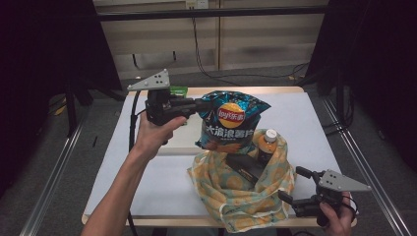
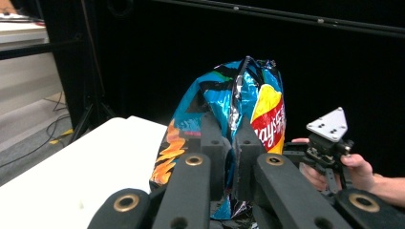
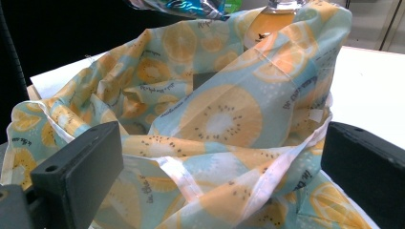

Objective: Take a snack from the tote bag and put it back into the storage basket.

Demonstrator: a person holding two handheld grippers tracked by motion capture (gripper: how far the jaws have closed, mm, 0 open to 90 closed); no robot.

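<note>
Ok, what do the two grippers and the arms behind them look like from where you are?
Both are black, jointed tools. The left gripper and the right gripper each carry a grey three-cornered plate with small holes on top. Brass-coloured pins mark the left one's linkage, and its fingers are flat black bars. A black cable trails from the left one. The forearms are bare, no sleeves.

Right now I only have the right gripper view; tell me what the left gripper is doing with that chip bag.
Observer: The left gripper is shut on the chip bag at its top edge and holds it upright over the cloth bag.
Operator: Report what's inside the cloth bag.
Observer: A dark flat item lies in it, beside the bottle.
Operator: Place my right gripper.
Observer: The right gripper is at the near right corner of the table, jaws open toward the cloth bag.
</note>
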